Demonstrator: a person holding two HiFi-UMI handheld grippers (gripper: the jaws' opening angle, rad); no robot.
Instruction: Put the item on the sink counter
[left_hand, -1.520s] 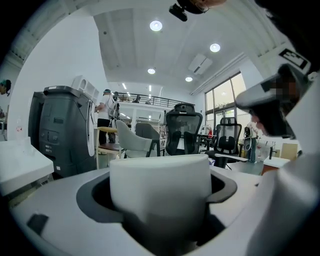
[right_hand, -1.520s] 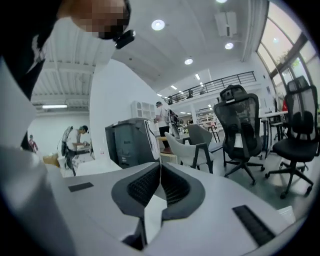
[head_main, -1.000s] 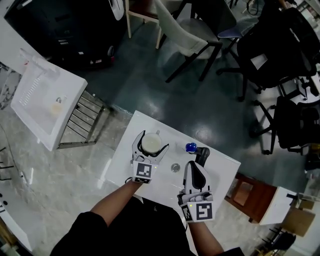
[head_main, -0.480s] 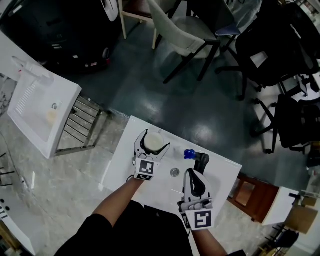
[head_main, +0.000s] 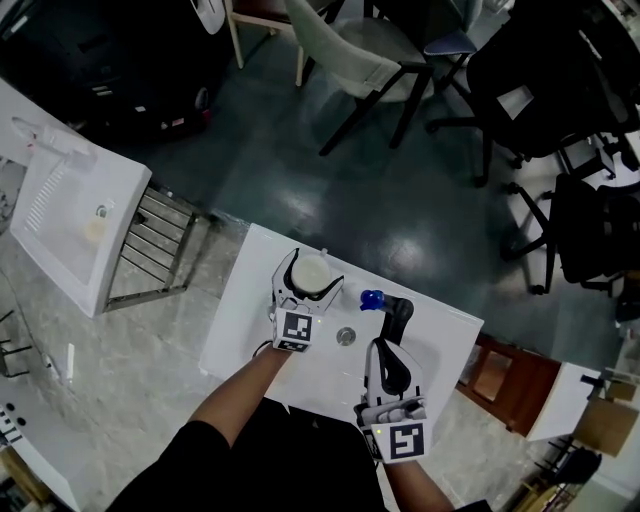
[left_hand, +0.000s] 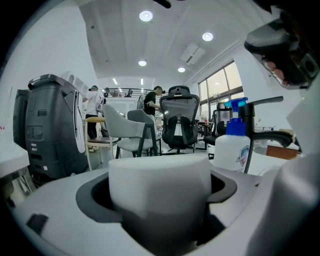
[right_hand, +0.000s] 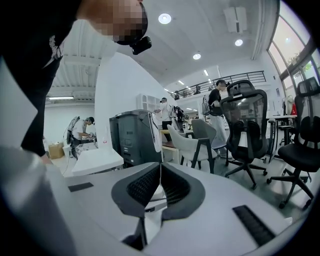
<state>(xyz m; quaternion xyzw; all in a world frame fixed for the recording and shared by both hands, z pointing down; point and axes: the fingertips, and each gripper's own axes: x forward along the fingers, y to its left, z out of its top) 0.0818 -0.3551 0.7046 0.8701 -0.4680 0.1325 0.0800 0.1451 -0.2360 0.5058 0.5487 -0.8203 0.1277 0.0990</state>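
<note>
Carrying the white cylindrical item (left_hand: 159, 185), the left tool (head_main: 314, 268) has edged toward the far side of the worktop (head_main: 238, 322), while the right tool (head_main: 388, 348) has drawn back a little toward the person. Both left jaws press against the item's sides, gripping it above the white sink worktop, just left of the blue-capped bottle (head_main: 372, 298). Whether it touches the surface is unclear. The right tool's jaws meet with nothing between them, near the black faucet (head_main: 401, 312) and the drain (head_main: 346, 336).
</note>
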